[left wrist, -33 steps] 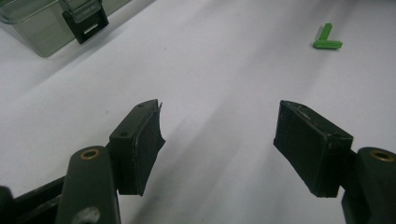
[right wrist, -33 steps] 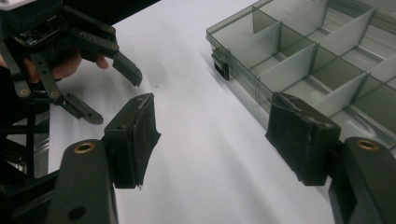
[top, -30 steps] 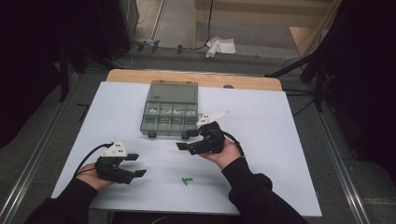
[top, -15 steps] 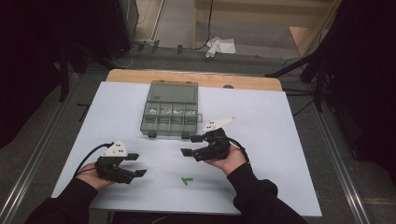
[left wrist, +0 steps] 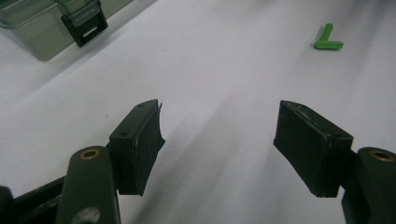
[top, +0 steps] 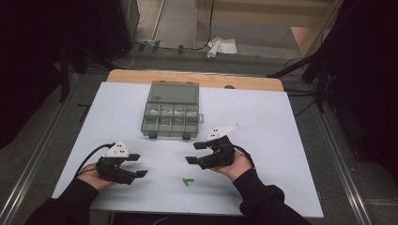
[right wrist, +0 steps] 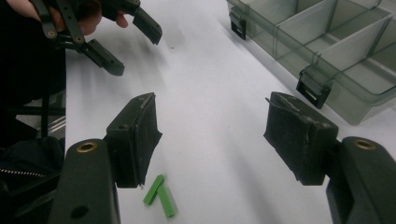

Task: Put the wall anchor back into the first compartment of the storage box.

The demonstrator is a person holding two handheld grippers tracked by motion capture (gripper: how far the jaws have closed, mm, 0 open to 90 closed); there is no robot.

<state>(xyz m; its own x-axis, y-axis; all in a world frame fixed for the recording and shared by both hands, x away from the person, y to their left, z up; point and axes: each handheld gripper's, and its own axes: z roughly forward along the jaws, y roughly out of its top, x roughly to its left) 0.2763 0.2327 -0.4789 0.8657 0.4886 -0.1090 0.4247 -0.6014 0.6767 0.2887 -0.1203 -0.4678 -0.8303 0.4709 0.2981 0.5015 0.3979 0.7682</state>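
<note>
A small green L-shaped piece lies on the white table between my two hands; it is at the upper right in the left gripper view and low between the jaws in the right gripper view. My left gripper is open near the front left of the table, nothing between its jaws. My right gripper is open above and right of the green piece, jaws pointing left, empty. A clear grey compartment box with its lid open stands behind both grippers.
The white sheet covers a wooden table whose back edge shows. The box's black latches face me. Metal rails run along both sides on the floor. White crumpled paper lies on the floor beyond the table.
My right gripper has pulled back from the box's front edge toward me, ending above the green piece. The left gripper has stayed in place.
</note>
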